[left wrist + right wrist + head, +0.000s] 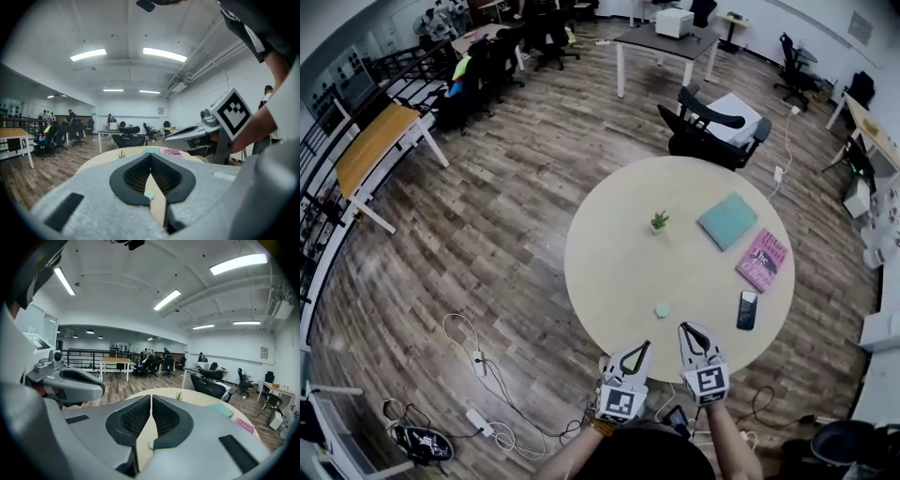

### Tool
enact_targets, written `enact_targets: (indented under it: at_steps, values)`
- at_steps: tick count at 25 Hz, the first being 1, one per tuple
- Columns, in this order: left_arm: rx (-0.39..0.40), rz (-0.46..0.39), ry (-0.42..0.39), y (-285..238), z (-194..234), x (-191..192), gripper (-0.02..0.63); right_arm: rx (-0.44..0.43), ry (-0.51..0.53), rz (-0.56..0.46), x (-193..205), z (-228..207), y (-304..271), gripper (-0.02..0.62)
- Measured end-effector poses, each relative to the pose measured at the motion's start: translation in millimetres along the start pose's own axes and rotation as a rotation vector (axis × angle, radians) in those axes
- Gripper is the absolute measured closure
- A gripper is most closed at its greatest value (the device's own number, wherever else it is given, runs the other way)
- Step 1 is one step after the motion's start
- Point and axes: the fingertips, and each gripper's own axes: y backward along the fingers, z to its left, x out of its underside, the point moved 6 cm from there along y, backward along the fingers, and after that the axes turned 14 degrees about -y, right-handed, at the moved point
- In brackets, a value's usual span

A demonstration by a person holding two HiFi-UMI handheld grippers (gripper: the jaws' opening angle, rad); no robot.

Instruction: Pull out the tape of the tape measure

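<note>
The tape measure [663,309] is a small pale green case lying on the round beige table [609,272], near its front edge. Both grippers hover side by side at that edge, short of the case. My left gripper [646,345] has its jaws together with nothing held. My right gripper [683,327] is beside it, also shut and empty. In the left gripper view the case [149,195] shows as a pale speck in the gap behind the closed tips [151,154]. The right gripper view shows its tips [151,396] touching over the tabletop.
On the table stand a small potted plant [658,222], a teal notebook [727,220], a pink book [761,260] and a black phone [747,309]. A black office chair [712,127] is behind the table. Cables and power strips [487,375] lie on the floor at the left.
</note>
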Motion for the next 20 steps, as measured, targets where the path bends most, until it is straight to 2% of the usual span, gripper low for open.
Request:
enact_targets:
  at_steps: [4,7,15,18,20]
  values:
    - [0.099,-0.004,0.015,-18.3,0.0,0.2,0.597,0.059,-0.032,0.063,-4.1,-12.6,5.0,0.574]
    - [0.127,0.016,0.025,-31.2,10.2,14.9,0.597,0.076,-0.061,0.088,4.5,-19.0,-12.2,0.551]
    - [0.125,0.025,-0.028,-43.7,20.1,33.2,0.597,0.086,-0.091,0.203,74.5,-39.3,-40.3,0.49]
    - [0.106,0.094,-0.063,-52.5,29.5,46.2,0.591,0.051,-0.092,0.23,91.0,-46.8,-58.9,0.482]
    - [0.099,0.145,-0.055,-60.1,35.7,54.2,0.574,0.034,-0.099,0.246,92.5,-48.4,-67.1,0.482]
